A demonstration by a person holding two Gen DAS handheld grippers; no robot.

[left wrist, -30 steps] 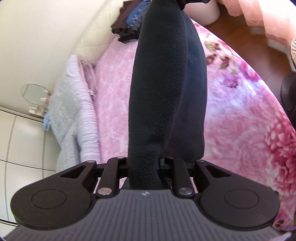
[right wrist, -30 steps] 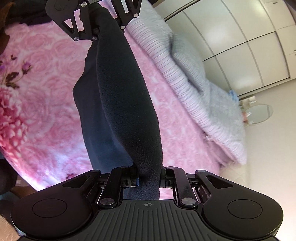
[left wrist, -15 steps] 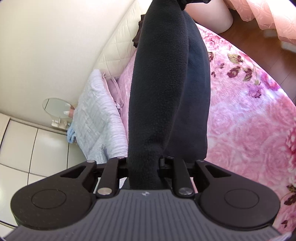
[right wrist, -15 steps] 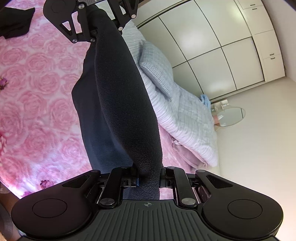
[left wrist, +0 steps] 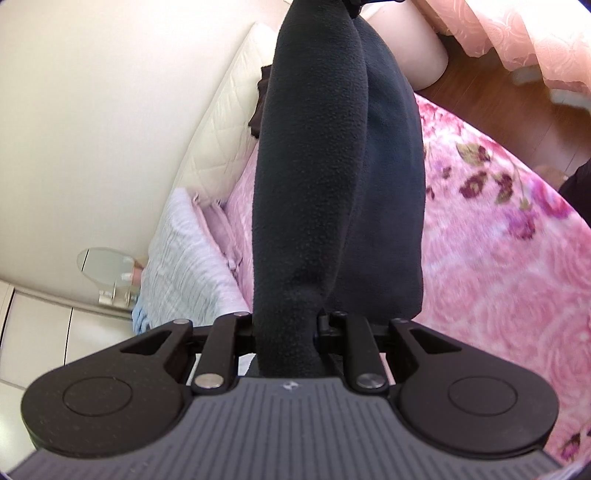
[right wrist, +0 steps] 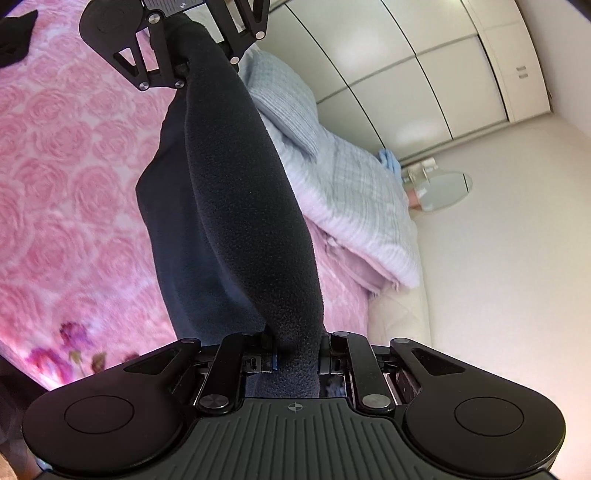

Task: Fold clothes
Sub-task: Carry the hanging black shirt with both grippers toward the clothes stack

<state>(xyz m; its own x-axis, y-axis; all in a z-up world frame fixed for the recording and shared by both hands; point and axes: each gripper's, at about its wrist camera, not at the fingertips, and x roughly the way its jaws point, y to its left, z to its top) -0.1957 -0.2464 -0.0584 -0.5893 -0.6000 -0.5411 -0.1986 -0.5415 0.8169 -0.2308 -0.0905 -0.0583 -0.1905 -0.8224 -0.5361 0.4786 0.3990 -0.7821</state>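
We work above a bed covered by a pink rose-print blanket (left wrist: 509,280). In the left wrist view a cream quilted headboard (left wrist: 218,125) stands at 10 o'clock, with a pale striped pillow (left wrist: 184,258) below it at 8 o'clock and a small round glass table (left wrist: 105,262) beside that. A wooden floor (left wrist: 491,92) and a pink curtain (left wrist: 517,33) fill the 1 o'clock corner. In the right wrist view white wardrobe doors (right wrist: 424,70) span 1 o'clock.

We see no containers; a dark heap of clothes (left wrist: 260,107) lies by the headboard, mostly hidden.

The black fleece garment (left wrist: 317,184) hangs stretched between the two tools, clear of the blanket, its loose part drooping below. The left gripper (left wrist: 286,332) is clamped on one bunched end, jaws nearly closed around the fabric. The right gripper (right wrist: 295,350) grips the other end the same way.

Compared with a second ago, both views have swung: the headboard and wardrobe now take more of the frame and the blanket sits farther below.
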